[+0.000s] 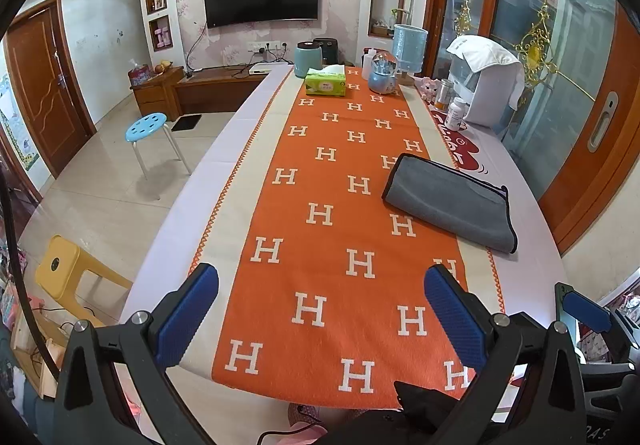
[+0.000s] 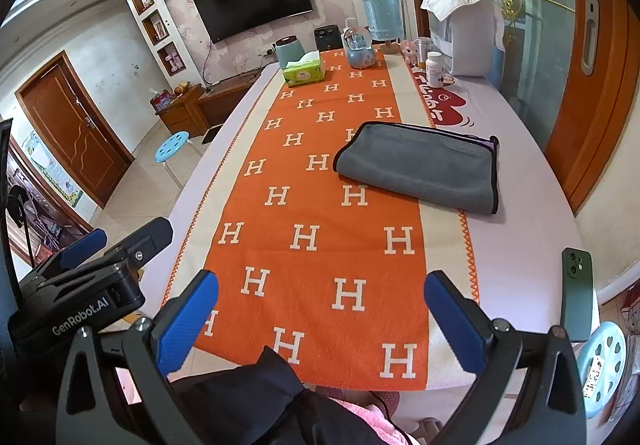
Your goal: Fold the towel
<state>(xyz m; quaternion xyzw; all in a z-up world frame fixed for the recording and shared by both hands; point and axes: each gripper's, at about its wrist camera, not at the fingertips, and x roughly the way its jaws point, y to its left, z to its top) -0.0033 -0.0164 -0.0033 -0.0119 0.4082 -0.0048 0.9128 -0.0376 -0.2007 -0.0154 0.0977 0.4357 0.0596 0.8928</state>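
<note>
From the left wrist I see the folded grey towel (image 1: 450,201) on the right side of the orange runner (image 1: 340,229), its long axis running from far-left to near-right. My left gripper (image 1: 321,315) hovers above the near table edge, jaws wide apart, holding nothing.

From the right wrist the towel (image 2: 416,165) lies ahead-right, partly off the runner (image 2: 320,229). My right gripper (image 2: 321,315) hangs level, fully spread, empty.

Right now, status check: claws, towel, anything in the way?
Left claw open, empty. Right claw open, empty, both held back at the near table edge. Towel lies folded, right of the runner. Nothing between claws and towel.
</note>
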